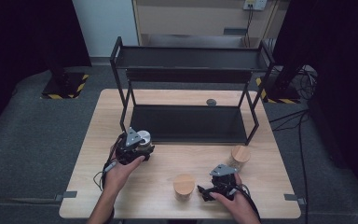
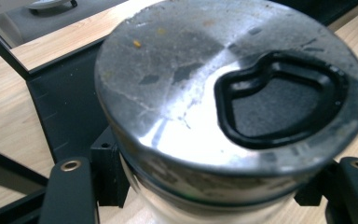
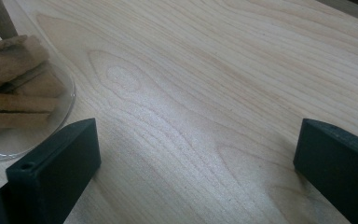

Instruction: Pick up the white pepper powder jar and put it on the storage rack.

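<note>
I see left gripper clenched on metal-lidded jar by rack; right gripper released, jaws wide

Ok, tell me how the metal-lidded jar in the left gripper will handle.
The jar probably feels stiff and fragile: its wall looks like glass. The smooth round body may slip between the left gripper jaws. Laid sideways, it would likely roll.

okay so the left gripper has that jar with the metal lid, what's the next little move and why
Probably carry the jar forward onto the lower shelf of the black rack. The left gripper is shut on the jar just under its metal lid, right at the shelf's front edge. The right gripper rests open on the table, holding nothing.
</note>
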